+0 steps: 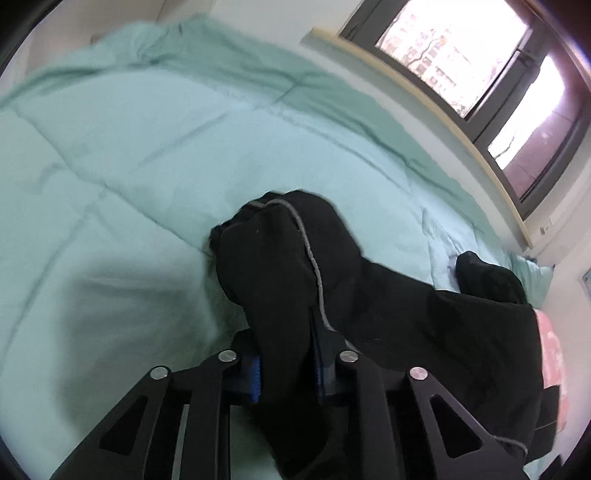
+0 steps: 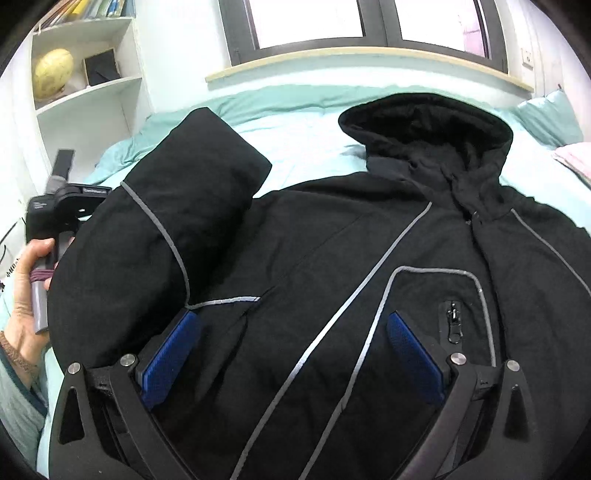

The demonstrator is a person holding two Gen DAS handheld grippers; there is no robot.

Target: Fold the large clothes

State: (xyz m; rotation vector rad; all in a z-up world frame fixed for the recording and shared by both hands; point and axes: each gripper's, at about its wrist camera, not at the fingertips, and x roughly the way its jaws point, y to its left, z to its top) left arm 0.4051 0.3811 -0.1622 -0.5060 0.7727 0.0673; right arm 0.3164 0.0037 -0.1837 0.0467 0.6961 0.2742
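Jacket: black hooded jacket [image 2: 332, 258] lies front-up on the bed [image 2: 303, 140], hood [image 2: 428, 122] toward the window [image 2: 310, 18], zip side up, body spread flat.
Bed: pale green quilt, bare on the far side of the jacket; pink cloth [image 2: 576, 158] at the right edge.
Left tool: left tool [image 1: 286, 373] narrow, blue pads pressing a bunch of black sleeve fabric [image 1: 280, 258] with grey piping; sleeve rises from between the pads and its cuff end points away over the quilt.
Left hand: hand [image 2: 26, 295] seen in the right view gripping the tool's handle at the jacket's left side.
Right tool: right tool [image 2: 291, 354] wide, both pads apart and clear, poised over the lower chest; nothing between them; contact with cloth cannot be told.
Sleeve, left side: lifted and bent over toward the chest, cuff standing up, not yet laid flat.
Sleeve, right side: runs off frame at right; looks unfolded.
Done: jacket laid out and flattened; first sleeve gripped.
Left: lay that sleeve across the chest, bring in the other, deal with the hood, fold the body up.
Progress: early, by my reading; first fold in hand.
Risk: thick padded sleeve may spring back once released.
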